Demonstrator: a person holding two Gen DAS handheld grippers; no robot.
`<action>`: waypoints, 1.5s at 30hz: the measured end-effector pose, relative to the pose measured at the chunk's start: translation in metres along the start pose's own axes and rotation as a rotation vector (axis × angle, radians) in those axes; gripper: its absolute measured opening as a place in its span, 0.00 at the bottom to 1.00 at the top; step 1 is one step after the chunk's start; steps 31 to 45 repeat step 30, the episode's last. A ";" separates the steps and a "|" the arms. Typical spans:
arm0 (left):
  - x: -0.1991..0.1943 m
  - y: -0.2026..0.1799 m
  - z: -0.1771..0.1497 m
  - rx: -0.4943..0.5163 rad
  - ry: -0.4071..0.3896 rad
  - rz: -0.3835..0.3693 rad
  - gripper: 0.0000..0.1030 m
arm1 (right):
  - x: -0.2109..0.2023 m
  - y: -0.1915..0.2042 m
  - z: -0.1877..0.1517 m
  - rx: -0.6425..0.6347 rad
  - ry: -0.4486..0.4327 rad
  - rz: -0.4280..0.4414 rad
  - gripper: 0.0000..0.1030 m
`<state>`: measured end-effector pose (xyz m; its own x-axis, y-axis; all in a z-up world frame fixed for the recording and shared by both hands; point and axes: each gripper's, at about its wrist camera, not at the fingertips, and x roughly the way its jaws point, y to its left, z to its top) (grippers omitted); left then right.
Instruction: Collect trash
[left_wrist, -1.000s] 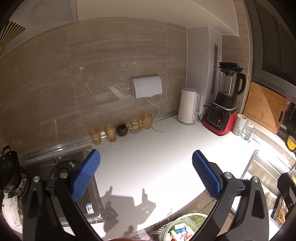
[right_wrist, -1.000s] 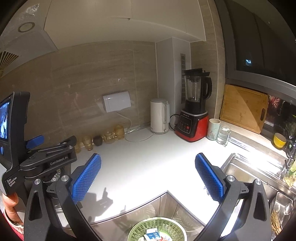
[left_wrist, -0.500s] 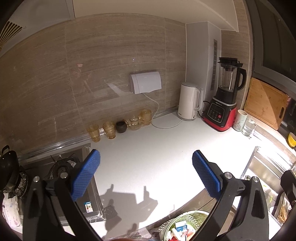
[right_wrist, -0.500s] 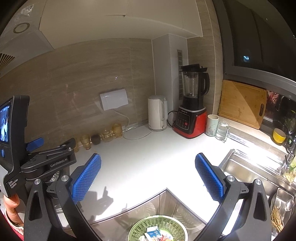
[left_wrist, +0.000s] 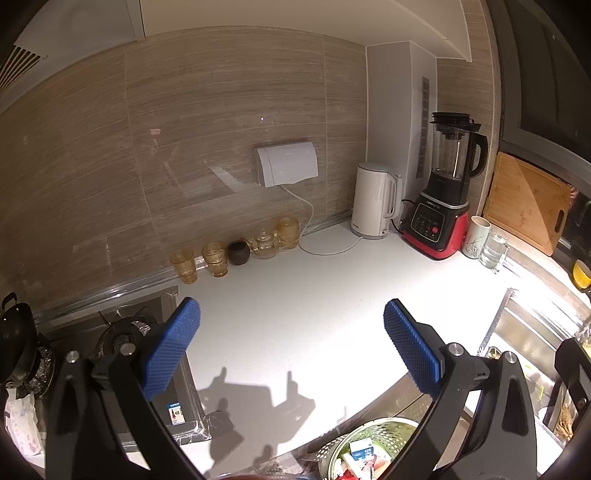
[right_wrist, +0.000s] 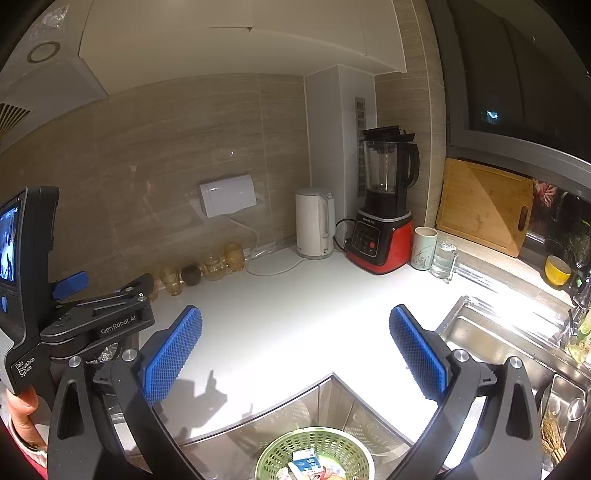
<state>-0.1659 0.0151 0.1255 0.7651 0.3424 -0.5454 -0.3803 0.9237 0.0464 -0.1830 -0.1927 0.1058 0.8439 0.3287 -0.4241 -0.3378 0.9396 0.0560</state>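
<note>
Basket (right_wrist: 314, 448) trash cut off below

left hand-held gripper (left_wrist: 291, 347) agape, right hand-held gripper (right_wrist: 295, 350) agape

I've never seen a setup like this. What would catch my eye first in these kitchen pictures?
Probably the two blue-padded tongs, left tongs and right tongs, both wide open and holding nothing above the white counter. Next, the red-and-black blender by the back wall, right of a white kettle. Below the counter edge sits a green basket with trash in it.
</note>
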 end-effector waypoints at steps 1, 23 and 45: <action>0.000 0.000 0.000 0.000 0.000 0.000 0.92 | 0.000 0.000 0.000 0.000 -0.001 -0.001 0.98; 0.006 -0.003 0.002 0.016 0.014 -0.012 0.92 | -0.001 -0.003 -0.003 0.008 0.008 -0.012 0.98; 0.007 -0.004 0.001 0.015 0.018 -0.024 0.92 | -0.001 -0.004 -0.003 0.008 0.009 -0.012 0.98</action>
